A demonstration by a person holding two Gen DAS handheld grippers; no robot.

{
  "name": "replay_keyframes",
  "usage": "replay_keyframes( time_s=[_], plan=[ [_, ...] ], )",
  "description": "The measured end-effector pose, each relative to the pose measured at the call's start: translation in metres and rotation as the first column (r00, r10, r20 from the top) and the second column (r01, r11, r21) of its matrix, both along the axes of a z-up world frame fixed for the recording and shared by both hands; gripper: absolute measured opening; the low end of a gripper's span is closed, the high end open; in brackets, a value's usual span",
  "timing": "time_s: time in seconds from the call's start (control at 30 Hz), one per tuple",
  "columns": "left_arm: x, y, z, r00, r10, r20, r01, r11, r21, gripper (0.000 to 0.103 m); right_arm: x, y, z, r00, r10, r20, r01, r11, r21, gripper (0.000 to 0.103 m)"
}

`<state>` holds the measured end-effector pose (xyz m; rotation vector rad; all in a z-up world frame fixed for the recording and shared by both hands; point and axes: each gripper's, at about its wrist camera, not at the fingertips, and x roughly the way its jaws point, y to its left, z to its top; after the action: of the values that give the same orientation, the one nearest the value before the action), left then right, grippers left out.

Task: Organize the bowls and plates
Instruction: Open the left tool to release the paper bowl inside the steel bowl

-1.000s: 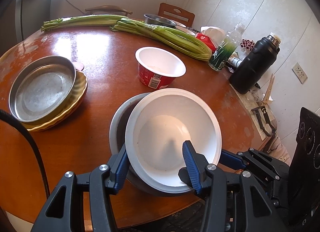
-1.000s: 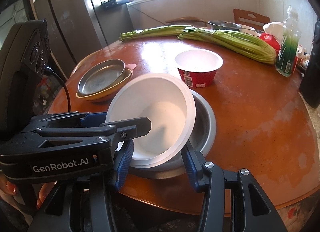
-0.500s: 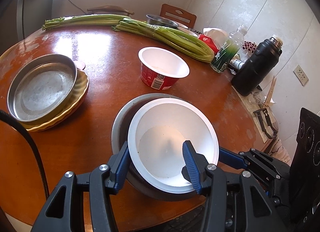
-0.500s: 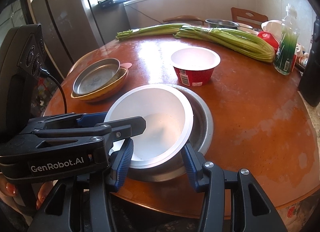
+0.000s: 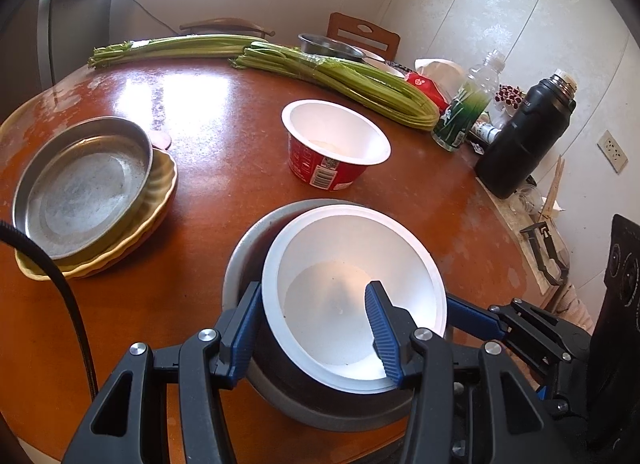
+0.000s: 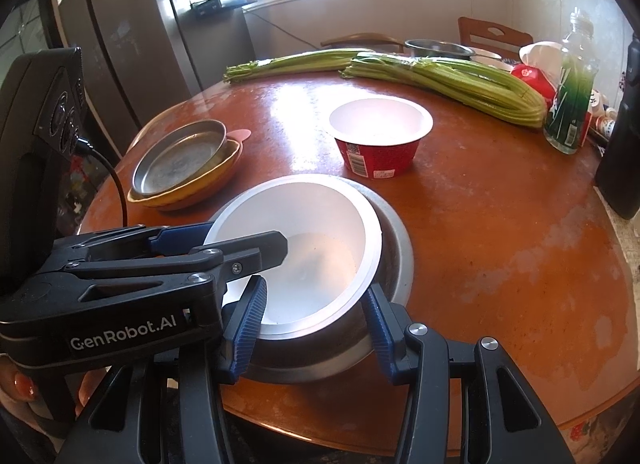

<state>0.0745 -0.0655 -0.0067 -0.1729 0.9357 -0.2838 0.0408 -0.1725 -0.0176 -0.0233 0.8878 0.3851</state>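
Note:
A white bowl (image 5: pixel 352 296) sits tilted inside a grey metal bowl (image 5: pixel 244 248) at the table's near edge; both show in the right wrist view, white (image 6: pixel 304 244) in grey (image 6: pixel 396 240). My left gripper (image 5: pixel 316 328) is open, its jaws straddling the near rims of both bowls. My right gripper (image 6: pixel 316 324) is open, its jaws also around the near rims. A red cup bowl (image 5: pixel 332 147) stands behind. A metal pan (image 5: pixel 80 187) lies in a yellow plate (image 5: pixel 160 183) at left.
Celery bunches (image 5: pixel 336 75) lie across the far side of the round wooden table (image 5: pixel 224 131). A green bottle (image 5: pixel 464 103), a black flask (image 5: pixel 520 139) and a metal pot (image 5: pixel 328 45) stand at the right and back. A fridge (image 6: pixel 132 43) is behind left.
The white bowl has sunk lower into the grey bowl and looks more level. Both grippers have pulled back slightly and still straddle the rims.

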Motion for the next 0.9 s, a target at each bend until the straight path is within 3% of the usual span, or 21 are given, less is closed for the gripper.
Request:
replay_keyframes(
  time_s=[0.9],
  plan=[
    [-0.011, 0.008, 0.011, 0.995, 0.051, 0.085, -0.055, 0.998, 0.043, 0.052, -0.007, -0.026, 0.01, 0.996, -0.082, 0.047, 0.081, 0.996, 0.021, 0.055]
  ],
)
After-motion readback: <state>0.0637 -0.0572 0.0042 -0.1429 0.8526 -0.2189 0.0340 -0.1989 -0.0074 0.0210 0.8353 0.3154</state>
